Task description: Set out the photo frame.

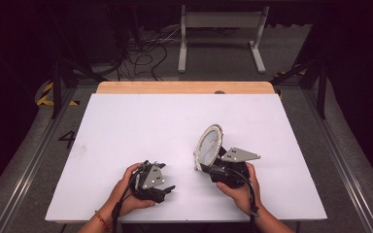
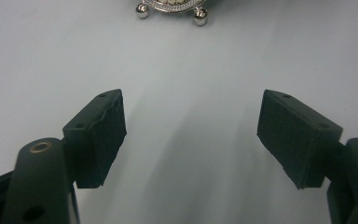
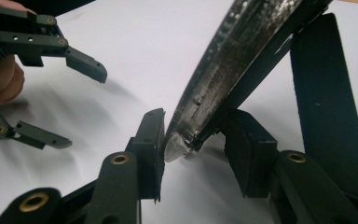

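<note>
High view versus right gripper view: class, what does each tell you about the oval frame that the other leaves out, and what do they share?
High view: the oval frame as a whole, leaning, with its beaded rim, on the white table. Right gripper view: the frame's lower edge between the pads of the right gripper, one pad against it; whether both press is unclear. Both: the frame, the right gripper, and the left gripper, open and empty.

A white table point(image 1: 175, 126) with a strip of bare wood point(image 1: 184, 87) along its far edge; beyond it, a grey metal stand point(image 1: 221, 34) on the dark floor, tangled black cables point(image 1: 145, 58) beside it, yellow-and-black hazard tape point(image 1: 46, 92) at left.
</note>
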{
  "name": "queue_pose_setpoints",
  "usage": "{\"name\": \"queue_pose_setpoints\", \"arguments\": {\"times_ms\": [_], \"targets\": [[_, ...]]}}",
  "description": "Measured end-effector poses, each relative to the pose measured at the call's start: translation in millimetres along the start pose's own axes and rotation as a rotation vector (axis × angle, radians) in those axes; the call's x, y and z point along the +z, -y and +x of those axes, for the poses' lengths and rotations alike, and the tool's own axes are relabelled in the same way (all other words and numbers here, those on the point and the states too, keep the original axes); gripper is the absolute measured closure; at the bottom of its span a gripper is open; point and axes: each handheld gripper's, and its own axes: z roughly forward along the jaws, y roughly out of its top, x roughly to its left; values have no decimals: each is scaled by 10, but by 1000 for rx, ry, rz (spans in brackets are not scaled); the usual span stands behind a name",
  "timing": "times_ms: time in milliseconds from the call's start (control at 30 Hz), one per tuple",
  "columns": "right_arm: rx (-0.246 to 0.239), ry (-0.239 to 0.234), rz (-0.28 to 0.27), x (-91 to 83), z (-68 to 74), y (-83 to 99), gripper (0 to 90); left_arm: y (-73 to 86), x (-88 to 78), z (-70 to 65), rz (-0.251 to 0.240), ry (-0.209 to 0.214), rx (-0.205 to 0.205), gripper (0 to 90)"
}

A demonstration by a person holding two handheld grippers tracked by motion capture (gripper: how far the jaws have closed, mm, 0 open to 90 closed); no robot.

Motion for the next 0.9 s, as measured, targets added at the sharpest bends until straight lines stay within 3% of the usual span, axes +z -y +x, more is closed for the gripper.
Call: {"name": "queue_pose_setpoints", "arguments": {"times_ms": [200, 300, 400, 533, 633, 767, 900], "targets": [[-26, 15, -4, -25, 16, 3, 573, 7, -12, 12, -13, -7, -18, 233], [-7, 42, -49, -47, 18, -6, 465, 11, -15, 11, -11, -8, -17, 225], [18, 45, -77, -60, 10, -9, 482, 12, -15, 16, -10, -8, -18, 219], [12, 44, -94, -58, 15, -18, 538, 10, -13, 15, -7, -9, -15, 215], [19, 28, -87, -64, -10, -20, 551, 10, -16, 17, -5, -9, -18, 214], [32, 8, -81, -79, -63, -14, 645, 7, -6, 39, -13, -18, -36, 198], [27, -15, -68, -96, -103, -17, 650, -7, 5, 62, -13, -25, -46, 191]]}}
